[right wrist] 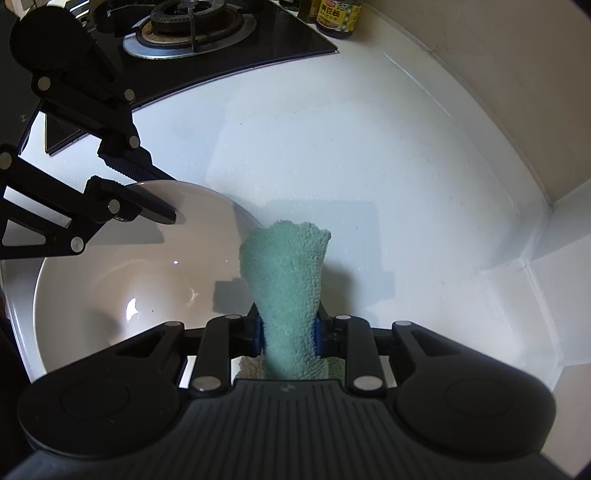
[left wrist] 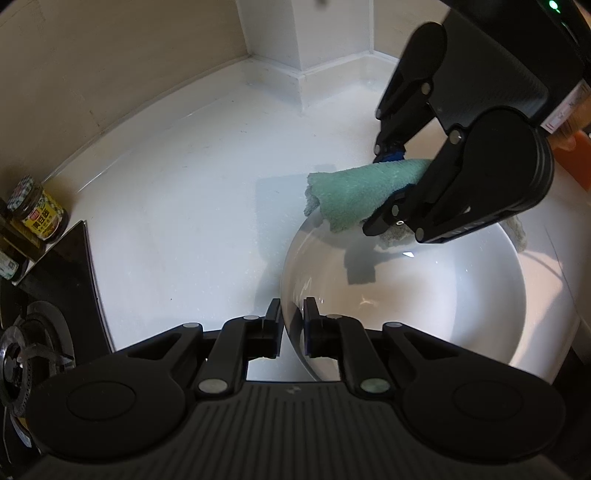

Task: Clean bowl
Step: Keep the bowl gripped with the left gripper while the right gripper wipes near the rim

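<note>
A white bowl (left wrist: 424,295) sits on the white counter. My left gripper (left wrist: 291,317) is shut on the bowl's near rim, one finger inside and one outside; it also shows in the right wrist view (right wrist: 155,195) on the rim. My right gripper (right wrist: 290,332) is shut on a green cloth (right wrist: 286,273), which sticks out forward over the bowl's (right wrist: 122,280) edge. In the left wrist view the right gripper (left wrist: 384,188) holds the cloth (left wrist: 354,192) above the bowl's far rim.
A black gas stove (right wrist: 192,26) lies beyond the bowl, also at the left in the left wrist view (left wrist: 40,325). Sauce jars (left wrist: 37,210) stand by the wall, one in the right wrist view (right wrist: 338,16). A wall corner (left wrist: 325,40) bounds the counter (left wrist: 184,206).
</note>
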{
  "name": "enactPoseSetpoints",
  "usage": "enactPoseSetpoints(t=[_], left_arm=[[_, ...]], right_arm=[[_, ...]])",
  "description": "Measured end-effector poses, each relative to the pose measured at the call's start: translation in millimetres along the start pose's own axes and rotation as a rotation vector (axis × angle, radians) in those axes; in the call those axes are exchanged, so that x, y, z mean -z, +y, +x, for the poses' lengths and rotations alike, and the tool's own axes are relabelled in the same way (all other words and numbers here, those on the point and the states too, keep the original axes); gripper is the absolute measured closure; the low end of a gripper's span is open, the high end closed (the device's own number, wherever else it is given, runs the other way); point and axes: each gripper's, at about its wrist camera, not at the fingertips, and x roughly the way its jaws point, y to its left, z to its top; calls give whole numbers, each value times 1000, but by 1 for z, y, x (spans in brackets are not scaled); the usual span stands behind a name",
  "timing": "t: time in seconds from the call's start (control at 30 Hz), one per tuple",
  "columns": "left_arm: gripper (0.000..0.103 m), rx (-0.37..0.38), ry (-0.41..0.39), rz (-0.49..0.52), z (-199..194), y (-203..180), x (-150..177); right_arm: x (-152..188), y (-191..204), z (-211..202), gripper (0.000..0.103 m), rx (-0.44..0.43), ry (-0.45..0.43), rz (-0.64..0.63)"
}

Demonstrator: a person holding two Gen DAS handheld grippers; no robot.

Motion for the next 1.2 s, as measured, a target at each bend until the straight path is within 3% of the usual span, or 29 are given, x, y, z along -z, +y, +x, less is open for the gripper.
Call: enactPoseSetpoints(t=[0.2, 0.4, 0.63, 0.73, 0.83, 0.93, 1.13, 1.2], left_arm=[[90, -39, -9, -124, -20, -2, 17], [94, -26, -7, -144, -16, 6, 17], [94, -24, 5, 12, -6, 7, -4], [93, -50, 0, 121, -2, -2, -8], [93, -49, -13, 143, -2, -5, -8], [93, -34, -23, 71, -5, 1, -4], [93, 7, -23, -201, -23, 13, 23], [93, 17, -26, -228, -26, 12, 29]], right_arm=[[14, -2, -4, 82, -3, -55, 94], [23, -1, -5, 82, 15, -67, 181], [32, 6, -9, 82, -78, 6, 92], [27, 2, -6, 82, -29, 5, 99], [18, 2, -1, 82, 22, -9, 102], [15, 5, 2, 82, 33, -16, 97], [23, 0, 0, 84, 2, -55, 166], [26, -1, 0, 84, -2, -68, 193]])
